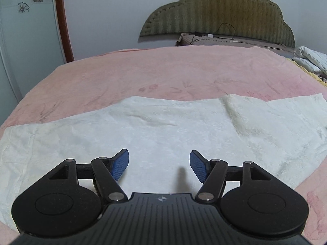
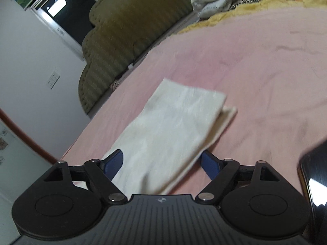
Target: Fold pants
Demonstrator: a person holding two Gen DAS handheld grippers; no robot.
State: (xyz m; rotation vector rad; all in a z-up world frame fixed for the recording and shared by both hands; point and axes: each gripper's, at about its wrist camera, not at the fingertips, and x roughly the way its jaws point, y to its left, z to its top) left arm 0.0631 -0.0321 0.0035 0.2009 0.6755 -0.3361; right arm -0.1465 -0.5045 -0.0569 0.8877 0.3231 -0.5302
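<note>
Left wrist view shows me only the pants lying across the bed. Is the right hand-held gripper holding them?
Observer: No. The right hand-held gripper is open over the pants and grips nothing.
Operator: Do the leg ends line up?
Observer: Not quite. At the far end the lower layer peeks out beside the upper one.
Operator: Is anything else close?
Observer: A dark glossy object at the right edge; I cannot tell what it is.

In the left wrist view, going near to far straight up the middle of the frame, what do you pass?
left gripper, open → white pants lying flat → pink bedspread → brown pillow → olive headboard
</note>
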